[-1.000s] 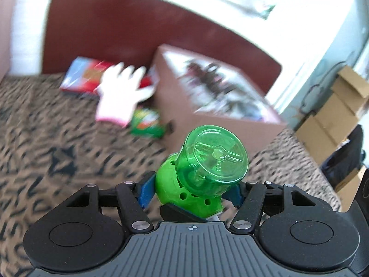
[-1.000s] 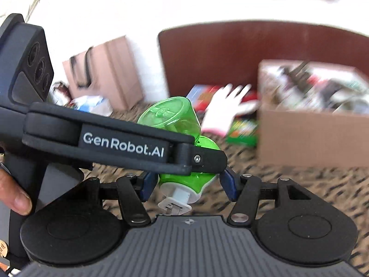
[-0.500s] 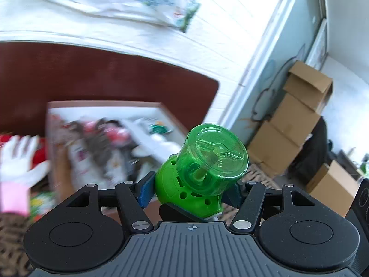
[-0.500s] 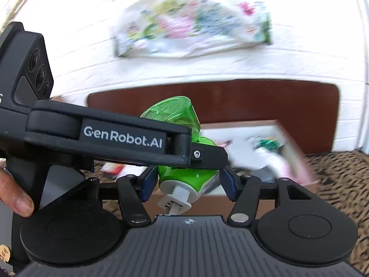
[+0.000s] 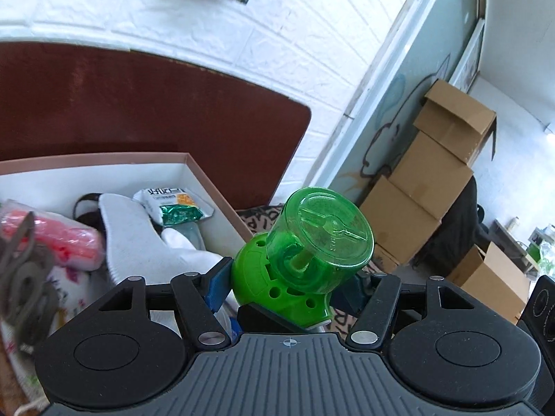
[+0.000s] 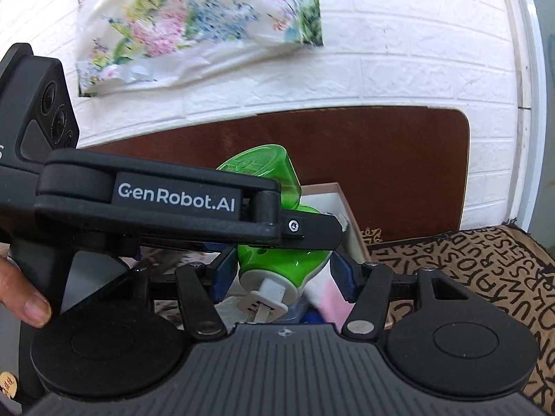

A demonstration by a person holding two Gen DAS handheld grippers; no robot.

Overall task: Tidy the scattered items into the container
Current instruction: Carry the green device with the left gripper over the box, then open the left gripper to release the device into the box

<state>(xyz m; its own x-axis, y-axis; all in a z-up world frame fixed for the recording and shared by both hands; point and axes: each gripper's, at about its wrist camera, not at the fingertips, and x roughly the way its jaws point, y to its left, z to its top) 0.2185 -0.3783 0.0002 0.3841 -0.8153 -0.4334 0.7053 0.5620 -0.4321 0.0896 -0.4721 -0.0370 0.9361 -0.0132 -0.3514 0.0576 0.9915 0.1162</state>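
A green plug-in device point(image 5: 305, 260) with a clear green cap sits between the blue pads of my left gripper point(image 5: 288, 286), which is shut on it. In the right wrist view the same green device point(image 6: 281, 260), white plug toward the camera, is also clamped by my right gripper point(image 6: 282, 275). A finger of the left gripper point(image 6: 173, 201) crosses over it there. The pinkish box point(image 5: 194, 173) lies just below and to the left, holding a white glove point(image 5: 135, 239), a snack packet point(image 5: 173, 204) and a pink pack point(image 5: 52, 239). The box's corner point(image 6: 341, 201) shows behind the device.
A brown headboard point(image 5: 138, 104) and a white brick wall stand behind the box. Stacked cardboard boxes point(image 5: 426, 180) are at the right. A floral bag point(image 6: 194, 27) hangs on the wall. A letter-patterned cover point(image 6: 468, 270) spreads at the right. A thumb point(image 6: 27, 298) grips the left handle.
Both grippers have carried the green device across to the box, which now lies close below. The glove and packets on the bed have left the view.
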